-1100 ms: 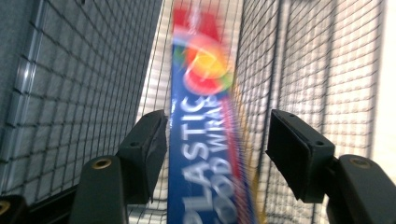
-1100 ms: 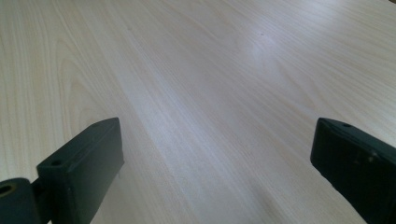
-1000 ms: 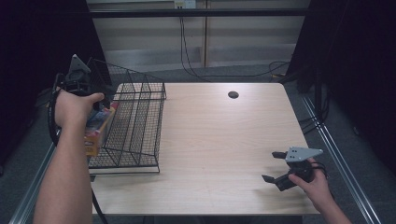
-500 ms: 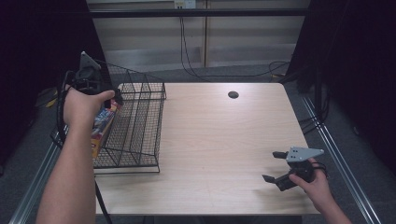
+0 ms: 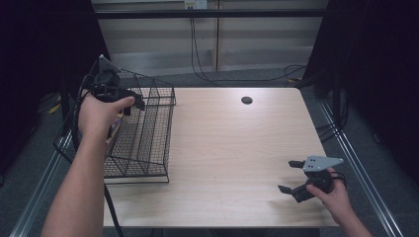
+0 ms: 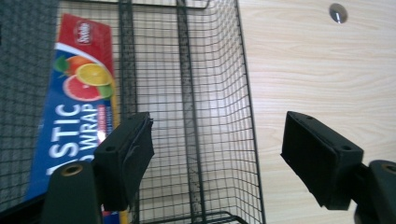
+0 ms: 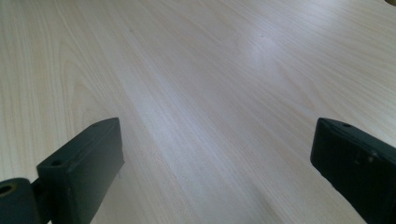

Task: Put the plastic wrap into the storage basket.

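Left tool (image 5: 129,102) lifted off blue plastic-wrap box (image 6: 70,116) in black wire basket (image 5: 148,143), jaws just opening, empty; right tool (image 5: 291,177) wide.

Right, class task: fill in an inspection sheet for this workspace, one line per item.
Surface: wooden table, bare, round hole near far edge.
Job's things: wire rack at table's left; wrap box lies inside.
Clutter: nothing seen.
Grippers: left claw has just been opening above the rack, nothing between jaws; right claw open over the table.
Cables: black cables behind the table.
Surroundings: dark curtains, metal frame.
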